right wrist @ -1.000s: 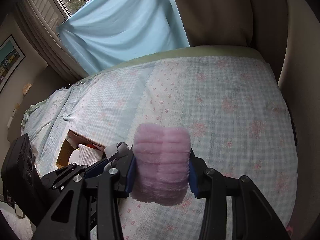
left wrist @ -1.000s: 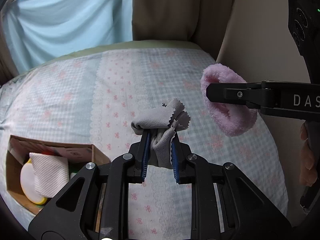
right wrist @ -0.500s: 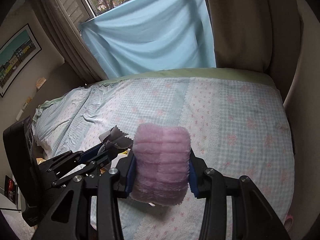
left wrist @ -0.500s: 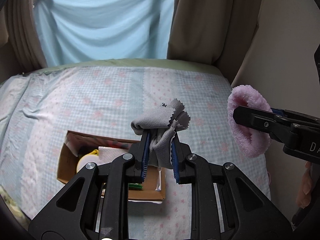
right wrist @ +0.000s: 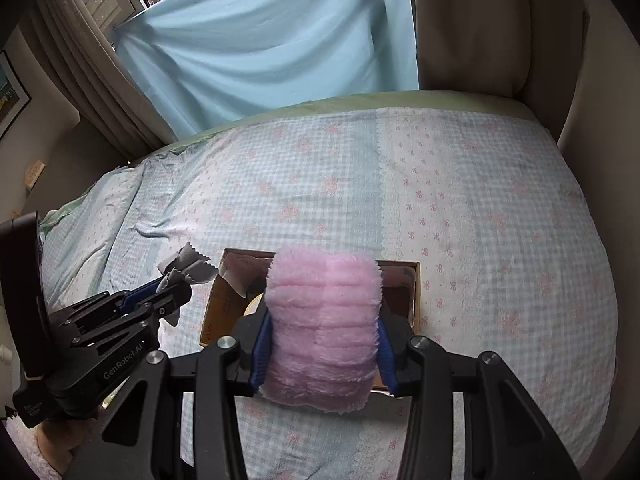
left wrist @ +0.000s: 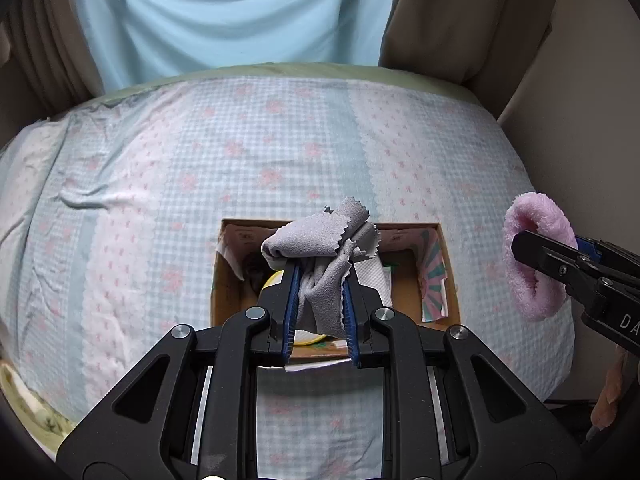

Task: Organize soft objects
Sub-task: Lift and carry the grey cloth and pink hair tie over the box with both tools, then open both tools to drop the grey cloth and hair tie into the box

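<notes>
Grey cloth (left wrist: pixel 316 256) sat pinched in your left tool (left wrist: pixel 319 304), jaws narrowed hard on its crumpled folds, hanging just above the open cardboard box (left wrist: pixel 450 276) on the bed (left wrist: pixel 160 184). You were at the carrying step, both loads airborne over the box. Inside it lay a white cloth (left wrist: pixel 374 276) and something yellow, possibly a lid; the view was too blocked to say. Your right tool (right wrist: pixel 323 344) gripped the pink fluffy pad (right wrist: pixel 322 328) at a middling width, also above the box. Both tools pointed steeply downward. Next, you needed to lower each load inside the walls before releasing.
</notes>
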`<action>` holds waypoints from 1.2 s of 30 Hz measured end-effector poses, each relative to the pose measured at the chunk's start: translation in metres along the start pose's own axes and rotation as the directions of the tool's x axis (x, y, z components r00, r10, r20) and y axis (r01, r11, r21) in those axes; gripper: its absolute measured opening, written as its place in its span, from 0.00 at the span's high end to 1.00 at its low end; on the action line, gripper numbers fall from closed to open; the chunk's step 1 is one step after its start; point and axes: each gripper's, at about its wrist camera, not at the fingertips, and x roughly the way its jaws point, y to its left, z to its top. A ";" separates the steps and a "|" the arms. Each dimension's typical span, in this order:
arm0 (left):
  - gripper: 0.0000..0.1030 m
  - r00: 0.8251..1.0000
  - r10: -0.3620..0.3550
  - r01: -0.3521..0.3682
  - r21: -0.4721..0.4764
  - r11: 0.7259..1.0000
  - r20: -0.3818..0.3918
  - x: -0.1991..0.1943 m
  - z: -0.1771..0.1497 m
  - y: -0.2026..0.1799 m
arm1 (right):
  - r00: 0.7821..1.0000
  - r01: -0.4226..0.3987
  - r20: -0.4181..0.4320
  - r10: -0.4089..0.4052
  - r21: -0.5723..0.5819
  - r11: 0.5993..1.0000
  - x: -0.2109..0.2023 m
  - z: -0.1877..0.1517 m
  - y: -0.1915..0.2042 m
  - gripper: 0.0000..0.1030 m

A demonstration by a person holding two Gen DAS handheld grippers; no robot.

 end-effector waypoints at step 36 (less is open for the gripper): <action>0.00 0.938 -0.072 0.124 0.135 0.983 -0.340 0.154 -0.036 0.023 | 0.953 0.182 -0.270 -0.136 0.154 0.971 0.133 -0.027 -0.035 0.00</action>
